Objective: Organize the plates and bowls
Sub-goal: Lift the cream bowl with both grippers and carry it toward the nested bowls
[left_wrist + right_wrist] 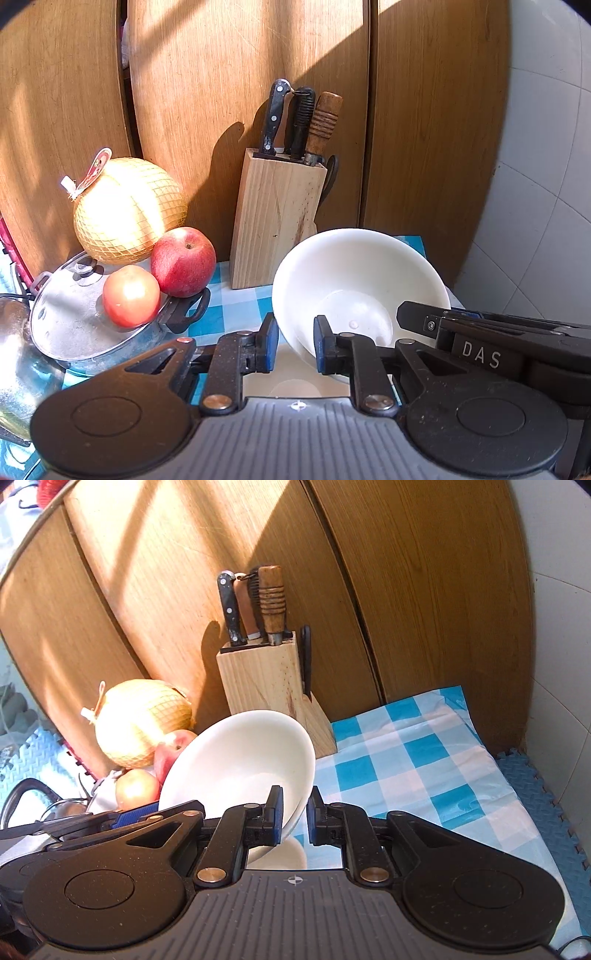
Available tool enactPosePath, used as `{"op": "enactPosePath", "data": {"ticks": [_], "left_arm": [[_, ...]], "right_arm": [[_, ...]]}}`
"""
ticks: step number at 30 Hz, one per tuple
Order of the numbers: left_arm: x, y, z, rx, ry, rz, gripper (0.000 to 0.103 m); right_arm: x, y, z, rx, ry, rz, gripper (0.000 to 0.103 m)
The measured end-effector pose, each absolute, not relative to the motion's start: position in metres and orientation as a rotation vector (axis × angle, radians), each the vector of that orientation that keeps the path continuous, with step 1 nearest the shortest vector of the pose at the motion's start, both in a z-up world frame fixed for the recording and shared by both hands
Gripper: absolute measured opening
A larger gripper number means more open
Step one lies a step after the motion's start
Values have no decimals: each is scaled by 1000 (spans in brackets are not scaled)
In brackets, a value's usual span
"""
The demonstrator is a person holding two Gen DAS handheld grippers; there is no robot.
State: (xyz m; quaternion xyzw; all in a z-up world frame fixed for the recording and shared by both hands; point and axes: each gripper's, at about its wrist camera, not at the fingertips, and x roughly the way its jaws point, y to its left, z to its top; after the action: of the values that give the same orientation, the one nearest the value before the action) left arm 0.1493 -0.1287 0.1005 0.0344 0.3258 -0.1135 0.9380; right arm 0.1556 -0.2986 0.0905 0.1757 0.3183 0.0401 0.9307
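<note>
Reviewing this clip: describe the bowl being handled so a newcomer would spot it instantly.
Start at the wooden knife block standing against the wood panels. Just in front of it, over the blue checked cloth, is the white bowl, tilted, with both grippers at its rim. It is the only white dish; its neighbours are fruit and a steel pot.

knife block (275, 218) behind bowl (354, 280); apple (183, 261) left of both
</note>
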Motion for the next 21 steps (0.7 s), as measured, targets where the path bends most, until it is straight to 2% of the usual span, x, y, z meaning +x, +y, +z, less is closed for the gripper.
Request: {"op": "enactPosePath", "data": {"ticks": [10,21], "left_arm": [[115,-108,102,28,655,-240,15],[101,-90,79,-19,673,-236,17]], "right_arm": [[124,-277,94,337,639,118,20],[107,-258,84,285,675,141,23]]}}
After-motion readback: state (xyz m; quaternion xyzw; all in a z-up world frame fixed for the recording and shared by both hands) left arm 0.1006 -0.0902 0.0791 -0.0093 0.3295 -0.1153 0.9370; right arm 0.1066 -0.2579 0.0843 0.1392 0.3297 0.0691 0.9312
